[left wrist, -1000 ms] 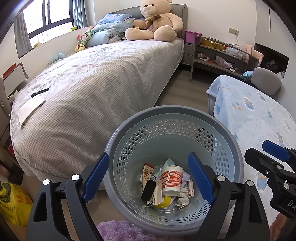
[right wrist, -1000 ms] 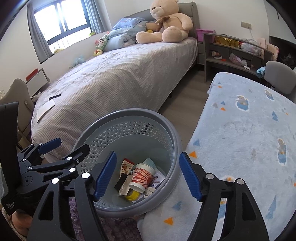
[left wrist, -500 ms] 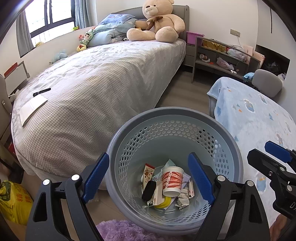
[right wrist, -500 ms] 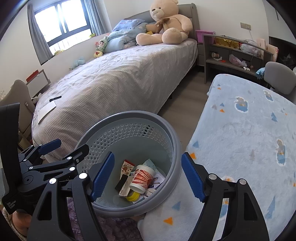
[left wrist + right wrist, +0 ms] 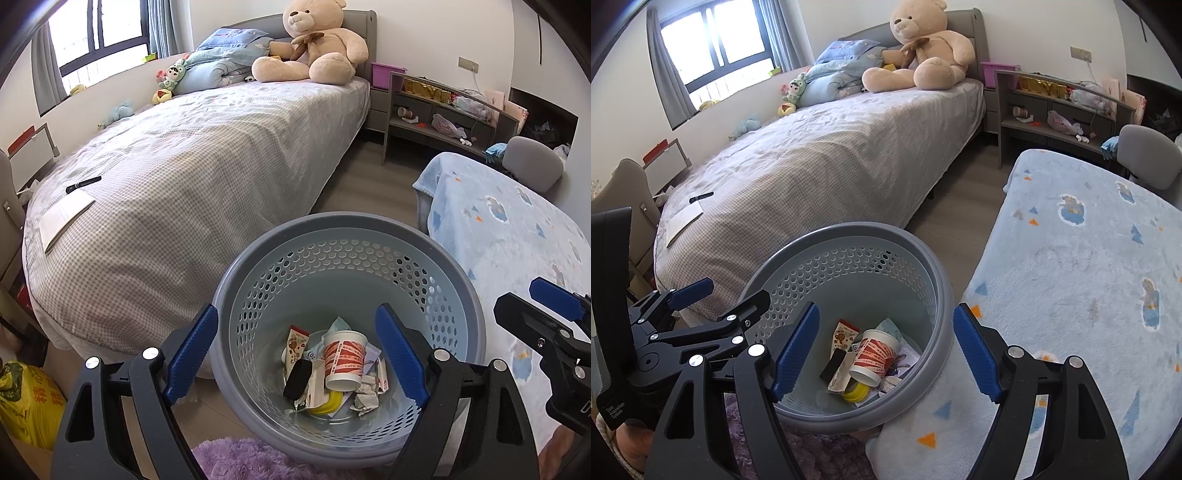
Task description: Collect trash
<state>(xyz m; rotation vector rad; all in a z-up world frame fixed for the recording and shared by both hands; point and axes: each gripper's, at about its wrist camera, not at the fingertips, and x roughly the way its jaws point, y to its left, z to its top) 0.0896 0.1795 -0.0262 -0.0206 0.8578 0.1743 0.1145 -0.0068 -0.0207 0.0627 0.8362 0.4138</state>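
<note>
Long bed with grey checked cotton cover, bearing one plush beige teddy bear; beside it on the floor, one round grey plastic basket with perforated wall. One red-banded paper cup lies amid crumpled wrappers on the basket bottom. Left gripper and right gripper, both blue-padded, hover wide open and empty above the rim.

the left tongs are wide open and hold nothing, the fingers pointing forward and down. the right tongs are also wide open and empty, just beside the left ones.
</note>
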